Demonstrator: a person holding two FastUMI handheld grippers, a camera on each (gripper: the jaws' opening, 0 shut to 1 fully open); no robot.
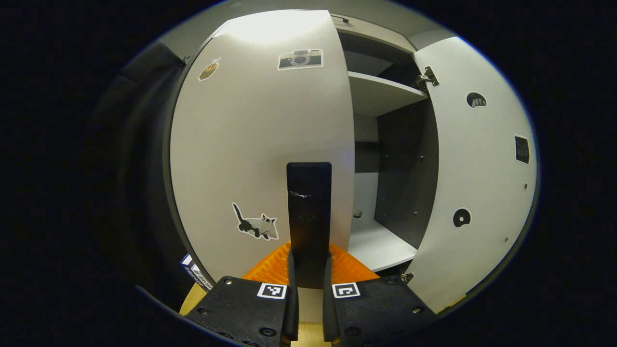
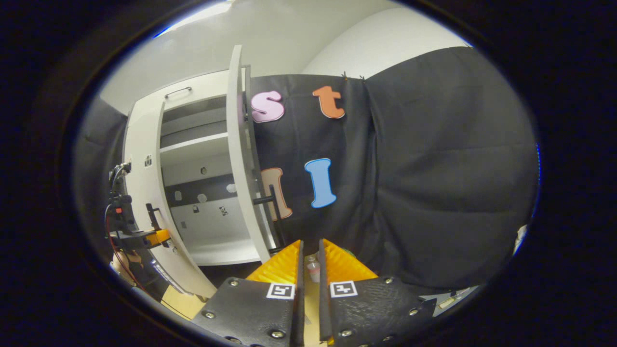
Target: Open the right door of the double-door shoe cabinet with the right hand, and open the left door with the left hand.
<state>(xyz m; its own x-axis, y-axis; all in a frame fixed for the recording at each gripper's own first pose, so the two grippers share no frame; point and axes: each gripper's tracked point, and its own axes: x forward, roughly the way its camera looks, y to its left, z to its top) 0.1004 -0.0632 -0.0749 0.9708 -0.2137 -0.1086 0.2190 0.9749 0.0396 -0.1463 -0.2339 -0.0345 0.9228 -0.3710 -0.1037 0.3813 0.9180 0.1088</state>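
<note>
In the left gripper view the white left door [image 1: 250,144], with animal and camera stickers, stands close in front. Its black vertical handle [image 1: 308,202] sits between my left gripper's fingers, and the left gripper [image 1: 309,274] is shut on it. The right door [image 1: 477,168] is swung wide, inner face showing, with the cabinet shelves [image 1: 381,94] bare between the doors. In the right gripper view the right door [image 2: 243,159] is edge-on with its black handle [image 2: 273,207] free. My right gripper [image 2: 310,262] is shut on nothing, just in front of that door. The left gripper [image 2: 144,236] shows at the left door [image 2: 142,193].
Black cloth wall [image 2: 434,168] hangs right of the cabinet, close behind the open right door. A small blue and white box [image 1: 193,272] lies on the wooden floor by the left door's foot. A small bottle [image 2: 313,271] stands on the floor beyond my right fingertips.
</note>
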